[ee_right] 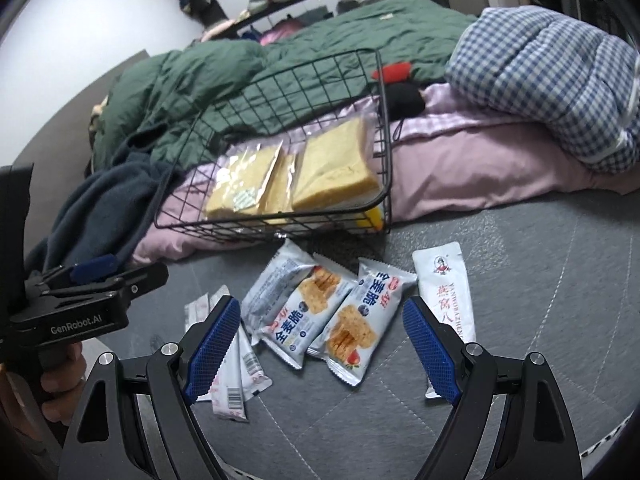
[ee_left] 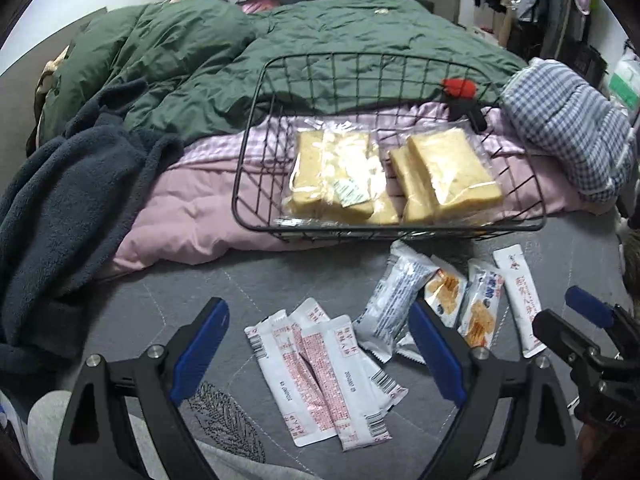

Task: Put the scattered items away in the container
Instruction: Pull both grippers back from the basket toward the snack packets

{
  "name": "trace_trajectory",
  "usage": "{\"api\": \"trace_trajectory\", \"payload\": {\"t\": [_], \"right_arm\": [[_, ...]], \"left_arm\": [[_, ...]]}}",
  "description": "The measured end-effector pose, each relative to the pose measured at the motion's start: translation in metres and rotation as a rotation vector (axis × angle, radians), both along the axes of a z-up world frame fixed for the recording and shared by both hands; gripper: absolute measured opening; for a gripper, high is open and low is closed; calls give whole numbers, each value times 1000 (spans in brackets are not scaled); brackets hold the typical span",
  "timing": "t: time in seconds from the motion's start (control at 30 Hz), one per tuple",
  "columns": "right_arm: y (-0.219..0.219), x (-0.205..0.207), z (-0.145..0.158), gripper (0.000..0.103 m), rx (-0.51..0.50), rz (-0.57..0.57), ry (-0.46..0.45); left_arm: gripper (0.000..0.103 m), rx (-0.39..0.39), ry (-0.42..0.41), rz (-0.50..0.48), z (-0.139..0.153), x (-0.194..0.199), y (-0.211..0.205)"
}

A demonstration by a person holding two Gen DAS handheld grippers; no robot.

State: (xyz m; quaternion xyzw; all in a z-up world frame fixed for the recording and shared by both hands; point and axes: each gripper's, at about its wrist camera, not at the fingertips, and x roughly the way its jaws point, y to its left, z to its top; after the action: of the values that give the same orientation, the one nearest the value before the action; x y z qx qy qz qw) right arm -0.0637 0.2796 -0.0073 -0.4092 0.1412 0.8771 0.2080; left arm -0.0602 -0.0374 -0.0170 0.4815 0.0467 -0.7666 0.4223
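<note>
The black wire basket (ee_left: 256, 184) sits on the pink quilt (ee_left: 192, 208) at the edge of the bed, its near rim overhanging the grey quilted mattress cover (ee_left: 192, 292). Inside it lie two clear bags of sliced bread (ee_left: 340, 176), side by side; the right-hand bag (ee_left: 452, 172) leans at an angle.

On the grey cover in front of the basket, the loose items fall into two groups. A fan of white sachets with red print (ee_left: 320, 372) overlaps one another directly between the fingers of the left hand-held gripper (ee_left: 318, 344). To their right lie three blue-and-white cracker packets (ee_right: 304, 308), partly overlapping, and just beyond them a single long white sachet with red characters (ee_right: 444, 296).

The left hand-held gripper is spread wide and holds nothing; its blue-padded fingers (ee_left: 200, 352) stand either side of the sachet fan, above it. The right hand-held gripper (ee_right: 322, 344) is likewise wide open and empty, positioned over the cracker packets, with the long white sachet passing behind its right finger.

Behind the basket, a green duvet (ee_left: 320, 40) covers most of the bed. A dark blue fleece blanket (ee_left: 60, 208) is heaped to the left and a blue checked bundle (ee_left: 568, 120) lies to the right. A red and black object (ee_left: 460, 92) rests against the basket's far right corner; its nature cannot be determined.
</note>
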Motion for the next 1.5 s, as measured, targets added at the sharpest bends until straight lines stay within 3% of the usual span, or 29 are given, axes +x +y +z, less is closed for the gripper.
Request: {"api": "trace_trajectory", "payload": {"t": [0.2, 0.57, 0.77, 0.9, 1.03, 1.17, 1.3, 1.4, 1.5], "right_arm": [[-10, -1, 6, 86, 65, 18, 12], [0, 1, 7, 86, 71, -21, -1], [10, 4, -1, 86, 23, -58, -9], [15, 9, 0, 86, 37, -101, 3], [11, 12, 0, 86, 131, -140, 9], [3, 13, 1, 86, 188, -97, 38], [-3, 17, 2, 86, 157, -46, 75], [1, 16, -3, 86, 95, -36, 64], [2, 19, -5, 86, 75, -59, 85]], "left_arm": [[91, -30, -13, -16, -3, 0, 3], [91, 7, 42, -89, -1, 2, 12], [91, 24, 51, -113, -5, 5, 12], [91, 53, 71, -73, -14, 13, 5], [91, 100, 109, 10, -28, 25, -7], [91, 94, 149, 40, -34, 35, -12], [91, -12, 108, 19, -33, 34, -5], [91, 54, 102, 2, -33, 34, -8], [91, 61, 102, 12, -35, 35, -9]]}}
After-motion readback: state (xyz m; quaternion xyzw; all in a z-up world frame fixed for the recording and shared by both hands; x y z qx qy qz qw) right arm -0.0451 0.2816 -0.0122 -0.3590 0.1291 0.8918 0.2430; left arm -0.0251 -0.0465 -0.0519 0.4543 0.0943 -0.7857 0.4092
